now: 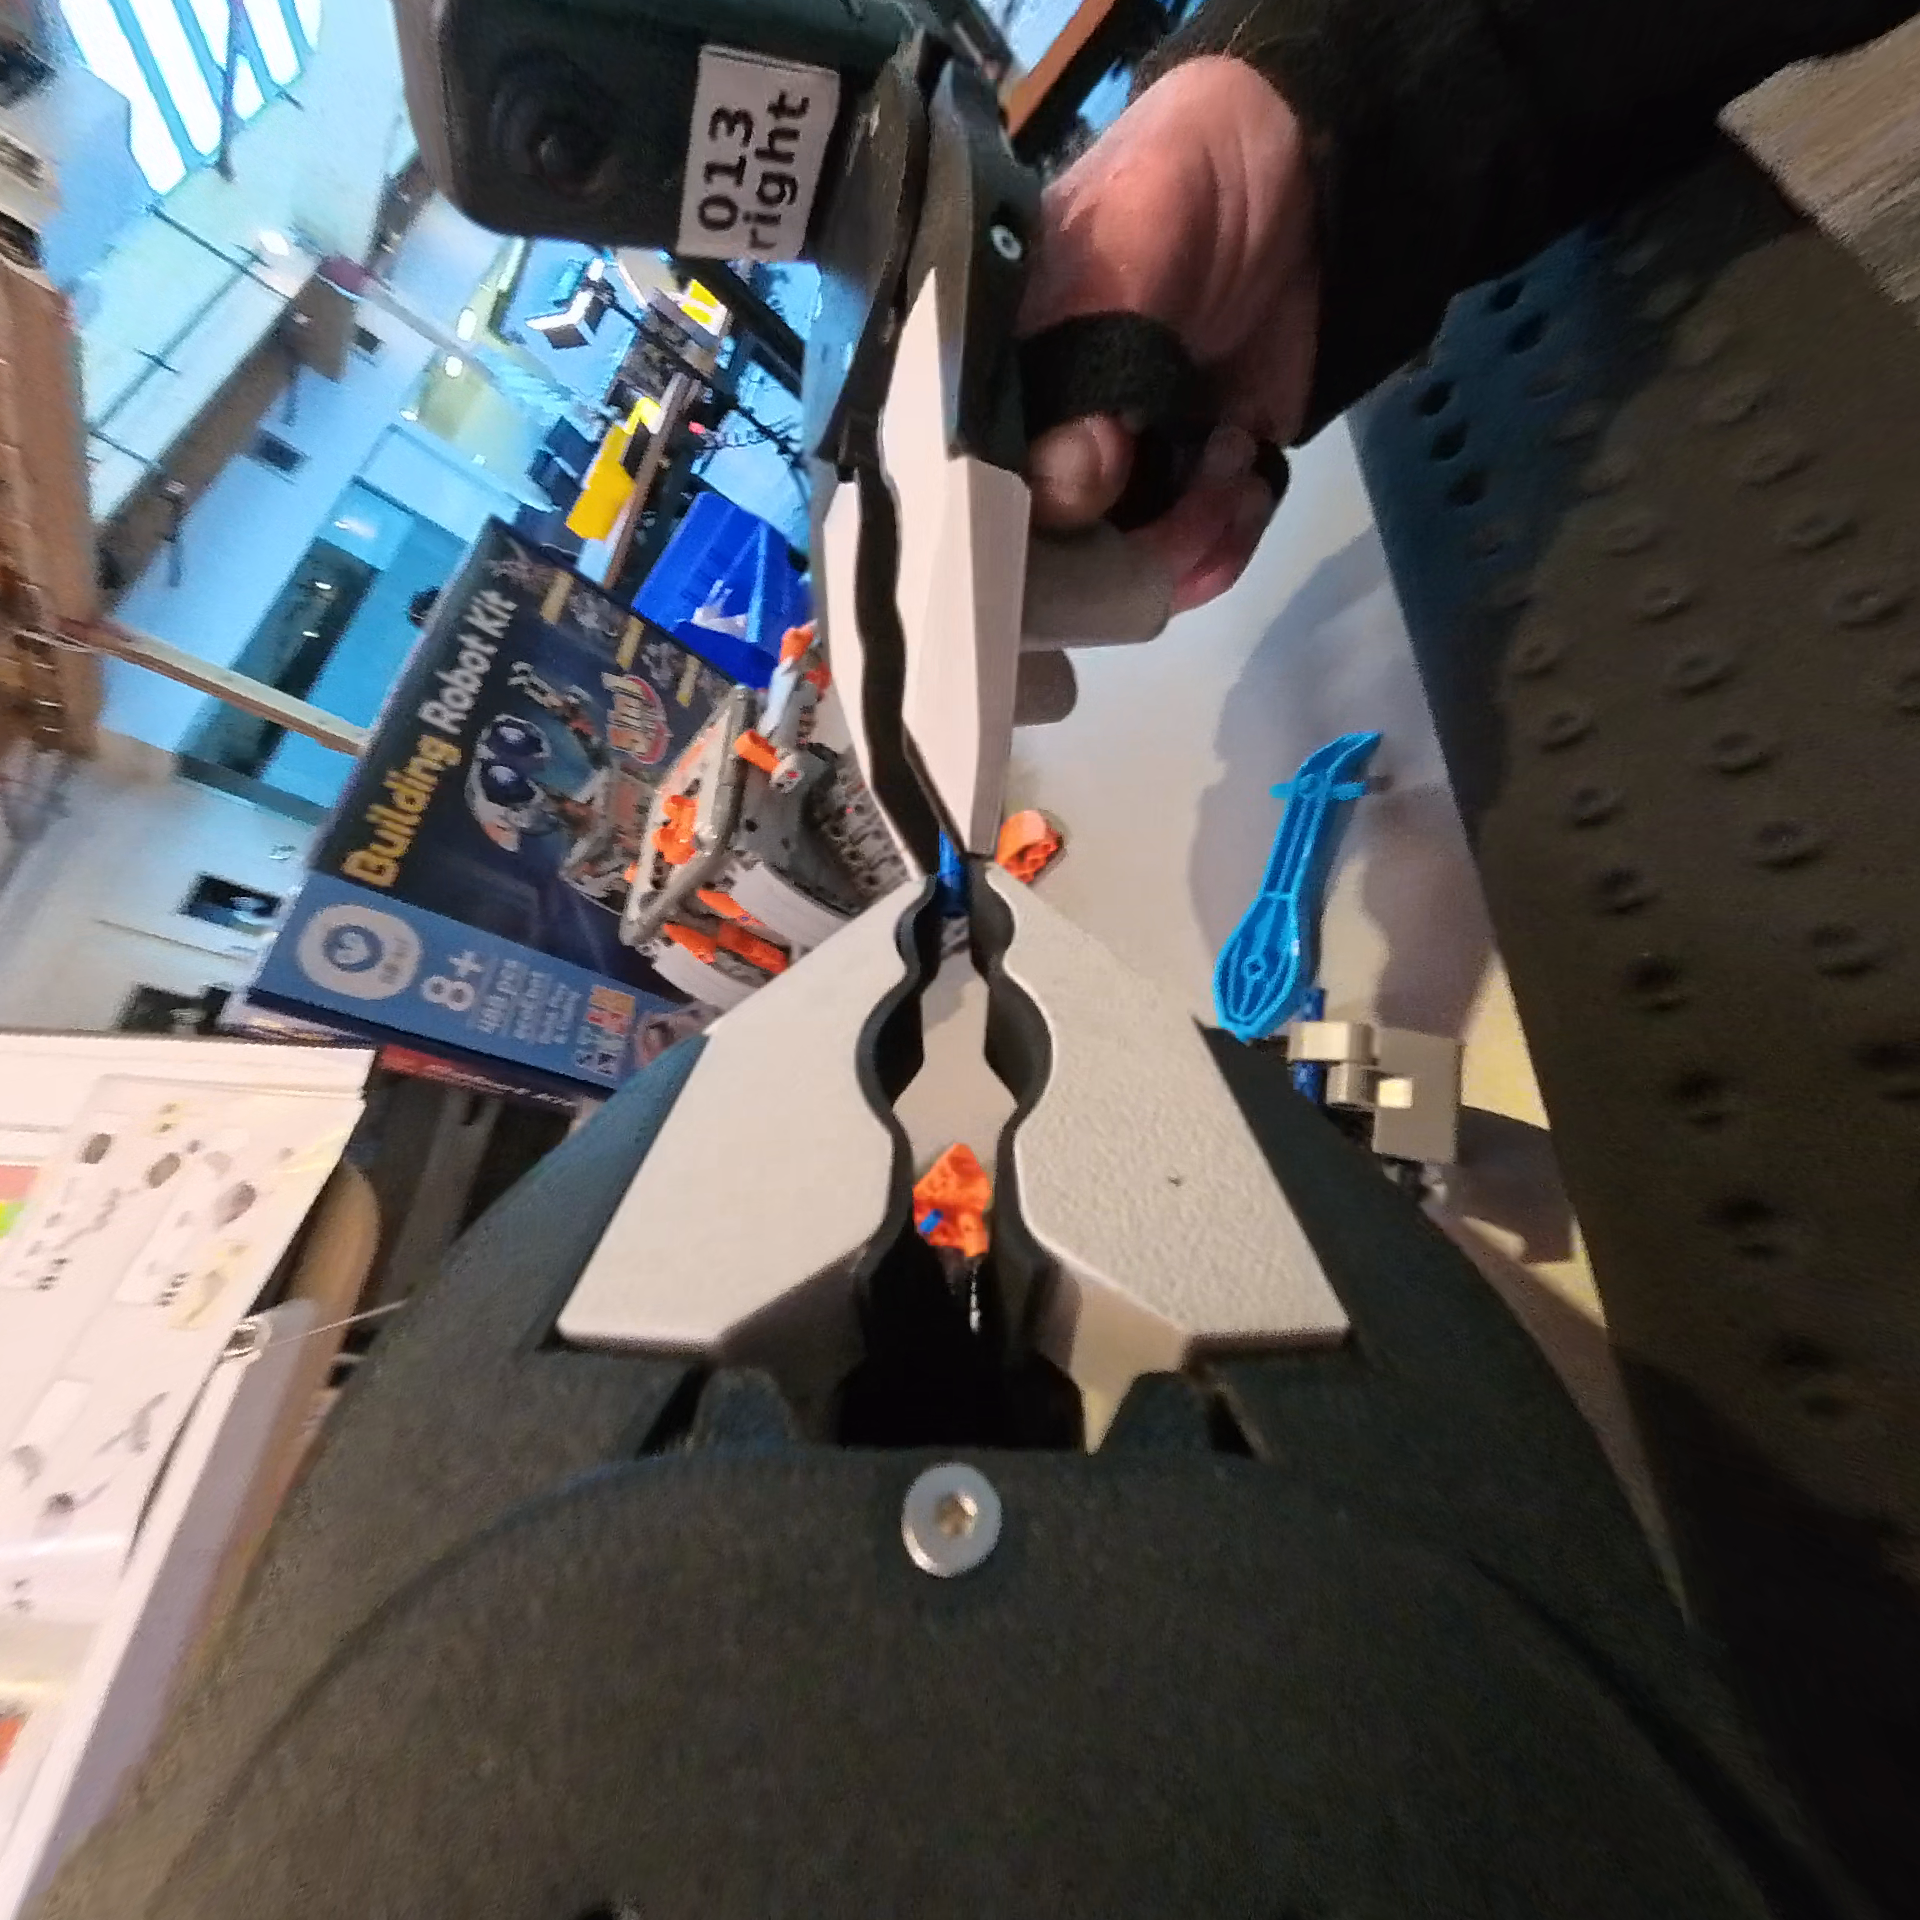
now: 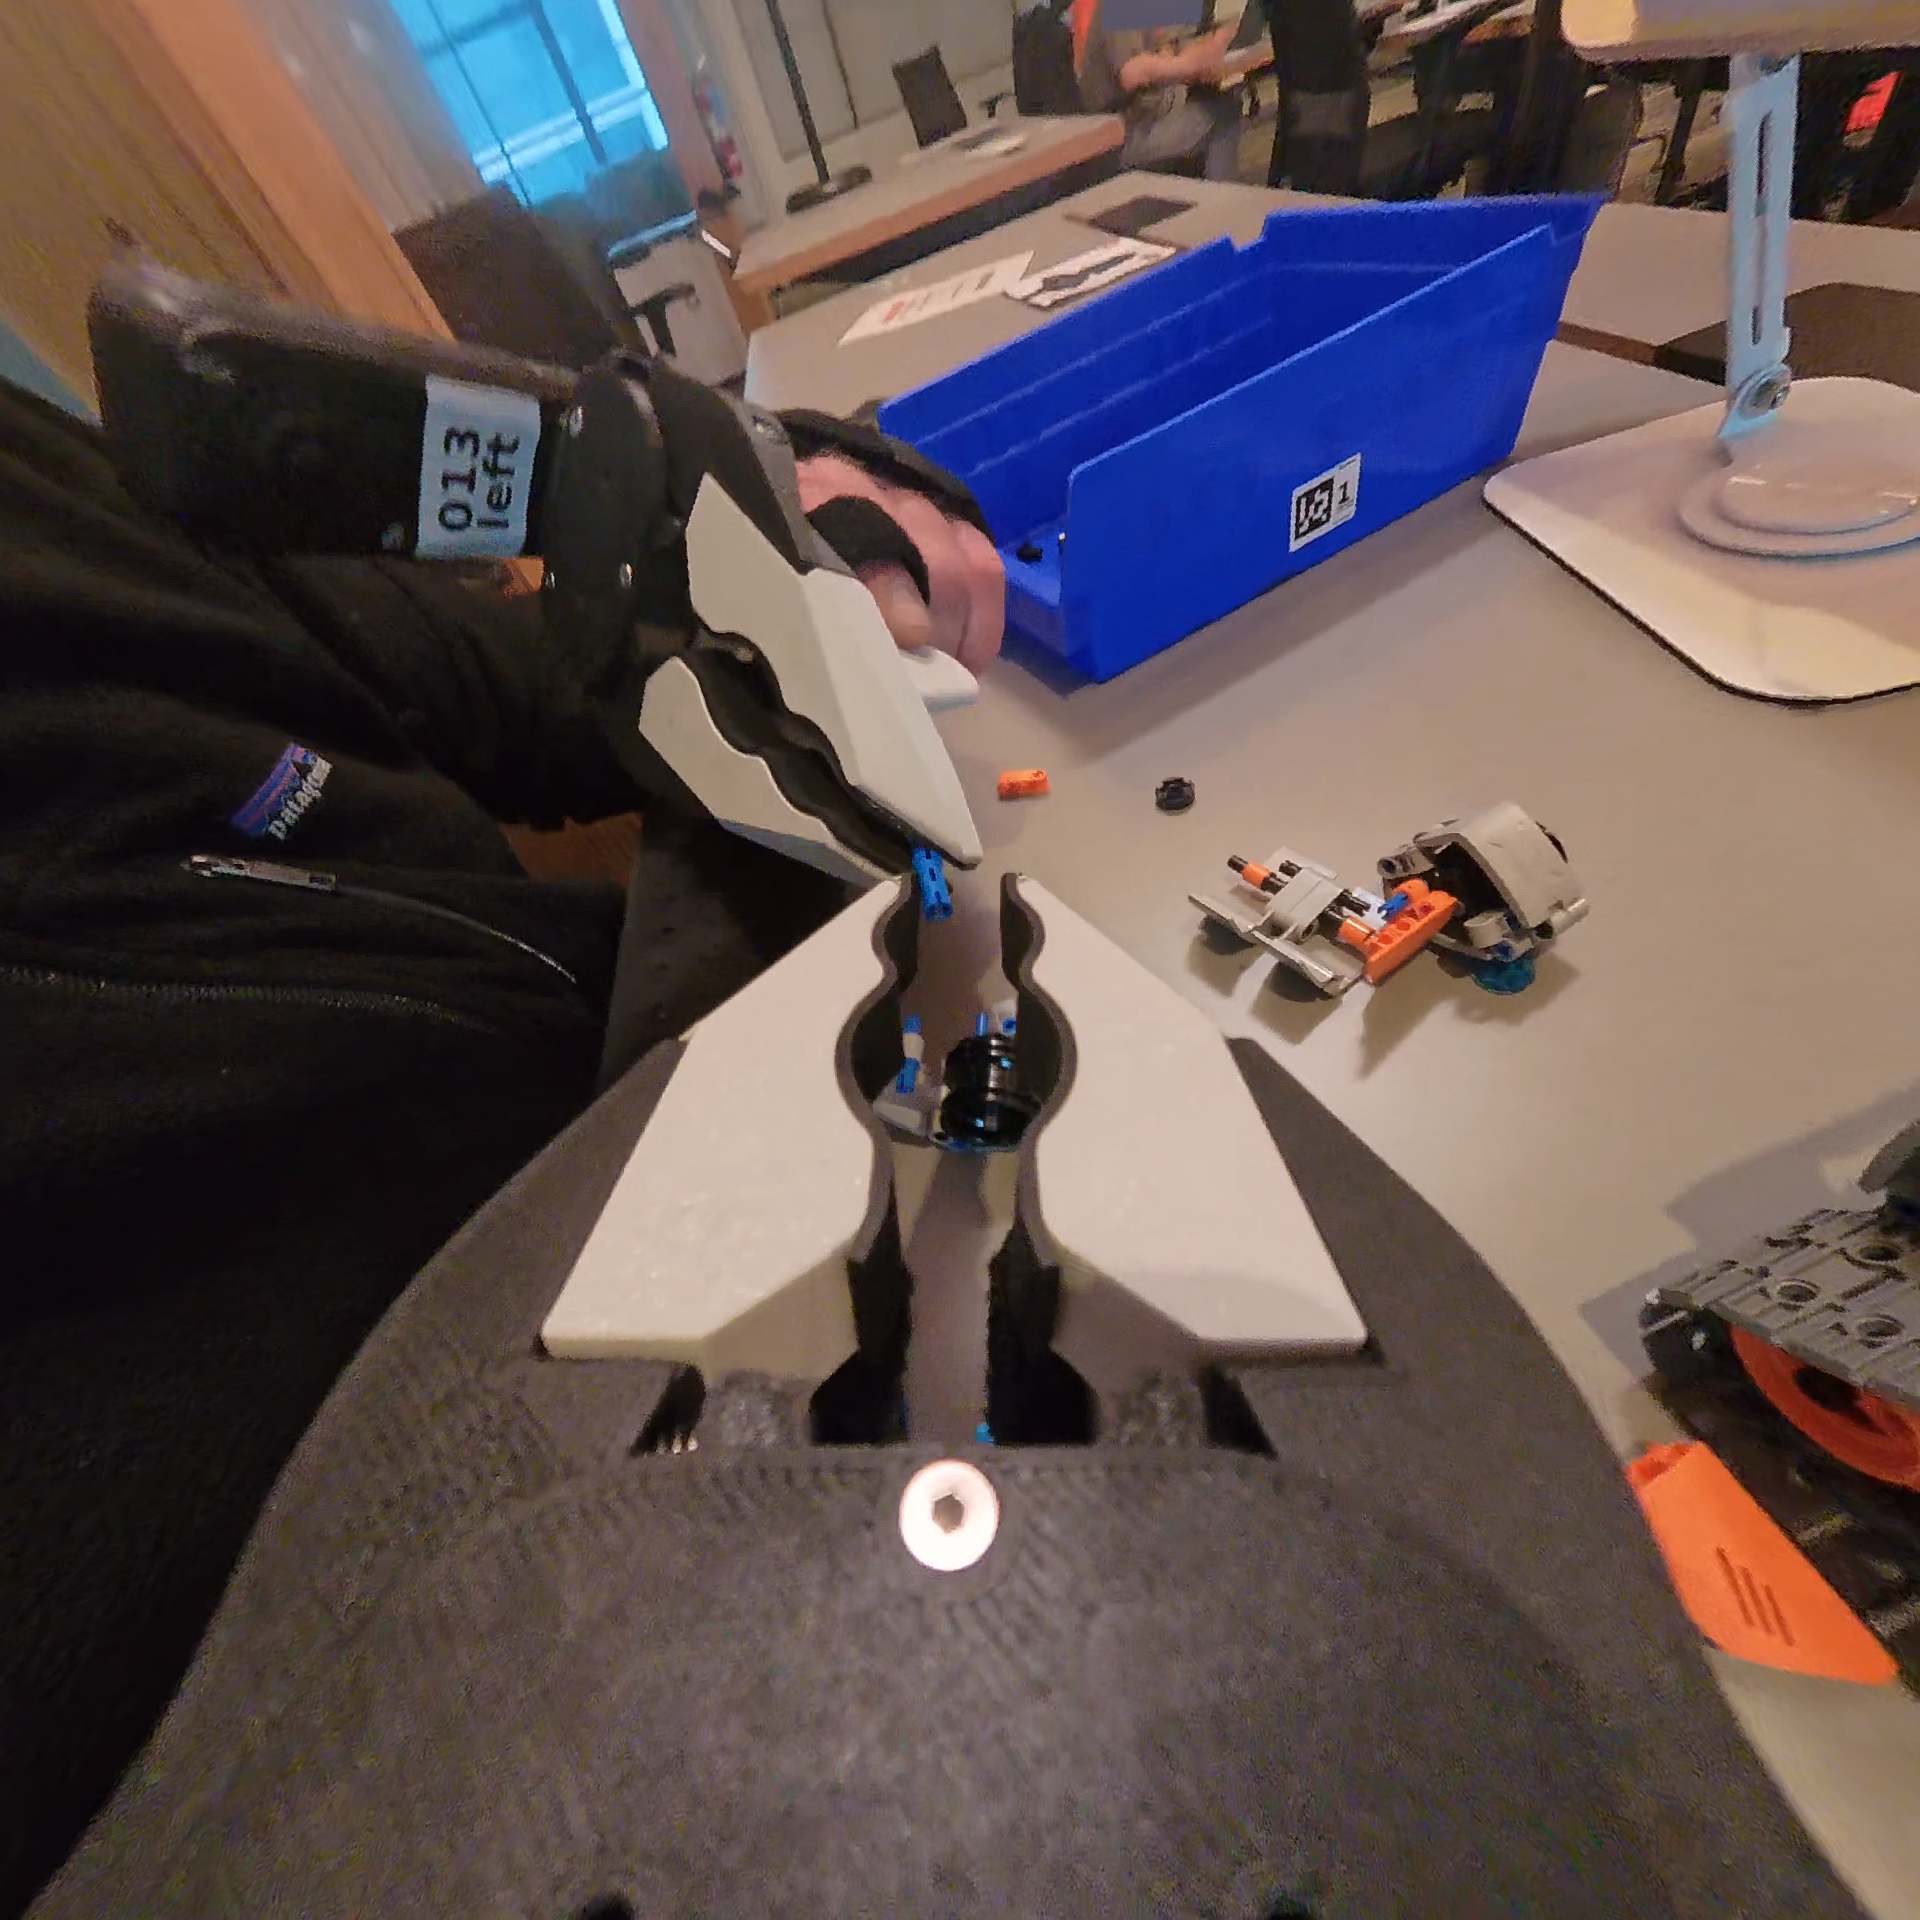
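The left gripper point(image 2: 930, 857) pinches a small blue pin point(image 2: 931, 883); the right gripper point(image 2: 956, 883), fingers slightly apart, meets it above the tabletop point(image 2: 1455, 1091).

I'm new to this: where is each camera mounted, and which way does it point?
Left wrist view: on the left tongs, looking along them at the right tongs, tip to tip; a hand shows.
Right wrist view: on the right tongs, looking over the grey table toward a blue bin; a black jacket shows.
Shared: both tongs, and the blue pin the left tongs pinch.
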Tool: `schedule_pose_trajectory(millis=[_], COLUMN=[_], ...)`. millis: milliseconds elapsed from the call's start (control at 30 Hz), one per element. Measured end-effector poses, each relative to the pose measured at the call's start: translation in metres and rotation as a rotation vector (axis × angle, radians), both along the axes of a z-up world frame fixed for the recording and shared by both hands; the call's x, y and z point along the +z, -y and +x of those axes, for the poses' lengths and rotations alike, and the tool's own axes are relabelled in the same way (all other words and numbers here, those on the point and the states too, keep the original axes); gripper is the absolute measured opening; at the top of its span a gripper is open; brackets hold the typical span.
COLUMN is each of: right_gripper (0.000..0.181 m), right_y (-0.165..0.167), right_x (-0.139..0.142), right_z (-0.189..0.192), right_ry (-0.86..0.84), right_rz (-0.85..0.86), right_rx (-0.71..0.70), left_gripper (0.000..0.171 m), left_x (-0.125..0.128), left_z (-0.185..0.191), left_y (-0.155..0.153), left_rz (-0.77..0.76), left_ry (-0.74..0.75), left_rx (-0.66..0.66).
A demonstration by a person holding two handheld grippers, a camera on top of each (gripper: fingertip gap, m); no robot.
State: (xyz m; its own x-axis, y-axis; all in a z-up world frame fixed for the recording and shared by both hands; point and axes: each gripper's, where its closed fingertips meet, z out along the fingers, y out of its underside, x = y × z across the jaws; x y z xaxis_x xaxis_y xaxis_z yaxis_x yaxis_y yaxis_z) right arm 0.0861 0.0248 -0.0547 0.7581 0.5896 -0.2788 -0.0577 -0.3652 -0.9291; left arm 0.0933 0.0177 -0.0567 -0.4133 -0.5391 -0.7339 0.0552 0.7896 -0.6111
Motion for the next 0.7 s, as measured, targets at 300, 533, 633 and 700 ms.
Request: schedule_pose_trajectory(millis=[300,533,633,700], right_gripper=[0.002,0.001,0.001,0.001], right_y=[-0.001,-0.003,-0.005,-0.007], right_x=[0.010,-0.021,-0.042,-0.056], right_z=[-0.007,0.006,0.007,0.004], right_ry=[-0.121,0.039,0.086,0.105], right_rz=[0.044,-0.017,-0.082,-0.126], right_rx=[-0.006,-0.065,-0.068,-0.056], left_gripper=[0.002,0.015,0.028,0.032], left_x=[0.007,-0.029,-0.061,-0.083], left_z=[0.000,-0.009,-0.025,-0.028], left_y=[-0.003,-0.020,-0.022,-0.027], left_rz=[0.086,-0.101,-0.254,-0.243], left_ry=[0.103,-0.288,-0.561,-0.633], left_rx=[0.056,0.028,-0.018,0.010])
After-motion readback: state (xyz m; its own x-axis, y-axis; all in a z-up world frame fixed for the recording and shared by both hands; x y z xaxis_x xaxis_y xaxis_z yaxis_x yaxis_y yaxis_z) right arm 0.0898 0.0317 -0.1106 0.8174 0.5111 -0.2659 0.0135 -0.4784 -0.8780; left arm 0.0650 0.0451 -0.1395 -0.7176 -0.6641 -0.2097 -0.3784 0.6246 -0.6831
